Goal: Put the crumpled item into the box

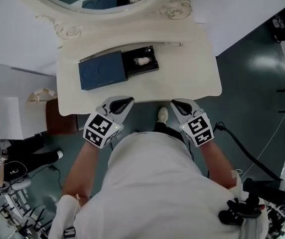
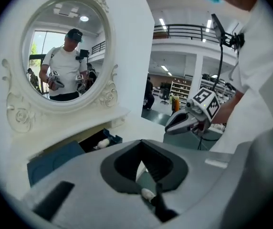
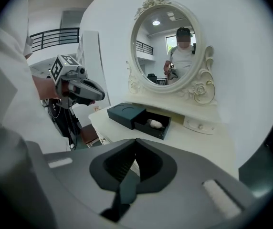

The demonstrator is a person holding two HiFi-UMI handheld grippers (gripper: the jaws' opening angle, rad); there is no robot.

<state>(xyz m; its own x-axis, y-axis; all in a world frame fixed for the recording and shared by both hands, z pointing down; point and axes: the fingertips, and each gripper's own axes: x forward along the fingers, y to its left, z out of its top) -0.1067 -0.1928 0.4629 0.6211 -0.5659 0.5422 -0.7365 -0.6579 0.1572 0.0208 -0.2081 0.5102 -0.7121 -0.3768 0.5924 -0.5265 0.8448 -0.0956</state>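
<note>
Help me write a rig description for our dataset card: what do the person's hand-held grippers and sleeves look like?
Both match: the left hand-held gripper and the right hand-held gripper have pale grey shells with black-lined jaws. Each carries a white cube printed with black square markers. The person wears a white short-sleeved top that leaves the forearms bare.

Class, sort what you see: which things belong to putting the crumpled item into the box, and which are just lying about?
Job: crumpled item, lying in the open box; left gripper and right gripper, both shut.
Lying about: mirror; table; floor cable.
</note>
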